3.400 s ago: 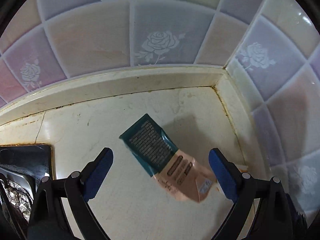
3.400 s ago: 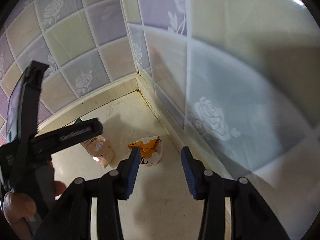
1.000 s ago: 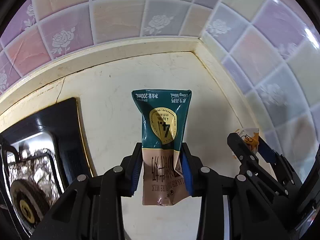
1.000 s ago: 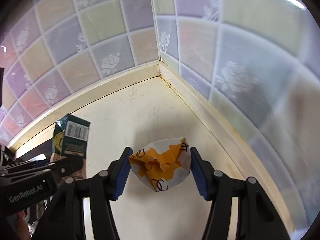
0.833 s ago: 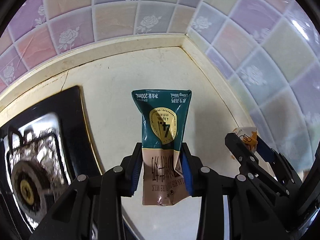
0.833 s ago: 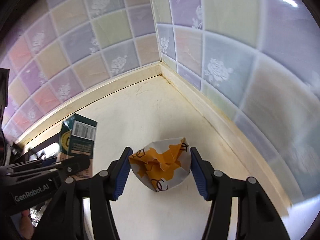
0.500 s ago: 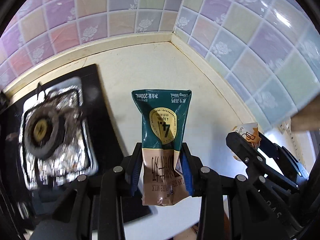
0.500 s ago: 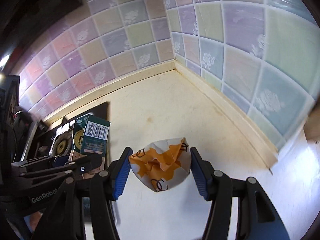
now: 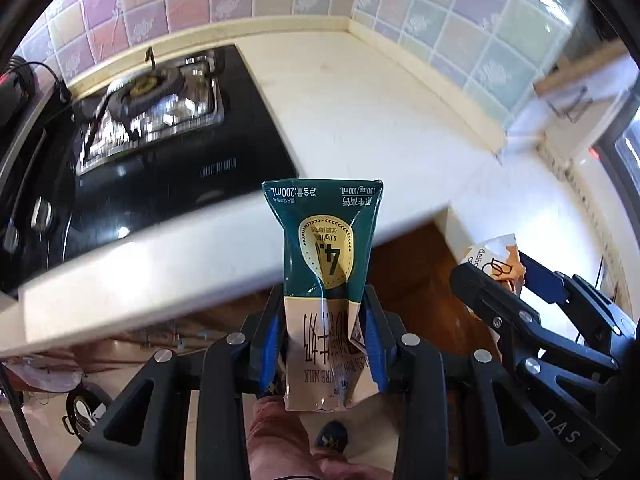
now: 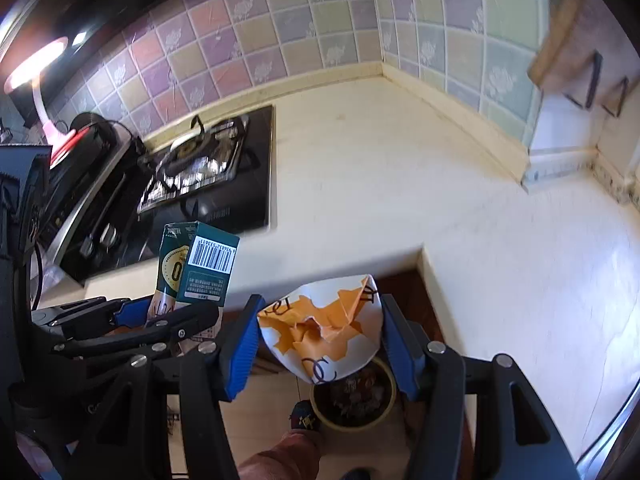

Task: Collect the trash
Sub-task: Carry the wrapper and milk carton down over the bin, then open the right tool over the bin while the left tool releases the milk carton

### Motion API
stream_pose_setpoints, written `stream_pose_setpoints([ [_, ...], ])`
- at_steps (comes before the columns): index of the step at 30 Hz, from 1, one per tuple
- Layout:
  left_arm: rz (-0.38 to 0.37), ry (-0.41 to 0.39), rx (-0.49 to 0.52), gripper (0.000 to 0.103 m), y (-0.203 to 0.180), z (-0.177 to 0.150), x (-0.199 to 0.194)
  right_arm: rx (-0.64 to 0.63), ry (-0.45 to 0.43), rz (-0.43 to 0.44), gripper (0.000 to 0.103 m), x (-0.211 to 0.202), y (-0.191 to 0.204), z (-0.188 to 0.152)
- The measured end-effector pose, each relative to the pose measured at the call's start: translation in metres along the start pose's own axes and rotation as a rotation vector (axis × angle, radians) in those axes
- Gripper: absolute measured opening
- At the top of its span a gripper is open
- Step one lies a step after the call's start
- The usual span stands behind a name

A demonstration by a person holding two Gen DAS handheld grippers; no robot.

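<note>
My left gripper [image 9: 322,326] is shut on a crushed green and tan milk carton [image 9: 326,264], held upright off the front edge of the cream countertop [image 9: 372,120]. The carton also shows at the left of the right wrist view [image 10: 196,270]. My right gripper [image 10: 318,334] is shut on a crumpled white and orange paper cup [image 10: 324,326], held beyond the counter edge over the floor. The cup also shows at the right of the left wrist view [image 9: 490,258]. A yellow-rimmed bin [image 10: 354,398] with trash in it stands on the floor right below the cup.
A black gas stove [image 9: 140,120] is set into the counter at the left, also in the right wrist view [image 10: 200,168]. Tiled walls meet at the back corner [image 10: 382,68]. The person's leg and shoe [image 9: 304,440] are on the floor below the grippers.
Both grippers have pulled back from the counter corner and out past its front edge, each still holding its piece of trash. The floor and the bin have come into view.
</note>
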State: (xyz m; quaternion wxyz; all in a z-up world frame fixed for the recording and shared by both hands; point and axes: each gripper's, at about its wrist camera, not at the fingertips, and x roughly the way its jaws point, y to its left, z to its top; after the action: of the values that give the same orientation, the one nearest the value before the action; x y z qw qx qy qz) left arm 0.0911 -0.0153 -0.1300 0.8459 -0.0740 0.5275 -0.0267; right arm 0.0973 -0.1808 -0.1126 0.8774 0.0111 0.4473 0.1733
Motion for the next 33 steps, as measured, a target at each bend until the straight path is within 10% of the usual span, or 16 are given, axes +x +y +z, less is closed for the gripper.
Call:
stream_pose_setpoints([
  [13,-0.088,0.235,0.105,0.035,0.020,-0.104,0.129,0.128,0.234,-0.087,0.058,0.106,-0.018,-0.135],
  [27,-0.178,0.369,0.108,0.036,0.046,-0.136,0.312,0.256,0.374,-0.120,0.059,0.285,-0.072,-0.215],
  [31,-0.171,0.395,0.113,0.080,0.051,-0.141,0.336,0.299,0.422,-0.107,0.059,0.315,-0.082,-0.226],
  [33,-0.178,0.395,0.109,0.082,0.051,-0.143,0.340,0.313,0.429,-0.104,0.069,0.322,-0.087,-0.229],
])
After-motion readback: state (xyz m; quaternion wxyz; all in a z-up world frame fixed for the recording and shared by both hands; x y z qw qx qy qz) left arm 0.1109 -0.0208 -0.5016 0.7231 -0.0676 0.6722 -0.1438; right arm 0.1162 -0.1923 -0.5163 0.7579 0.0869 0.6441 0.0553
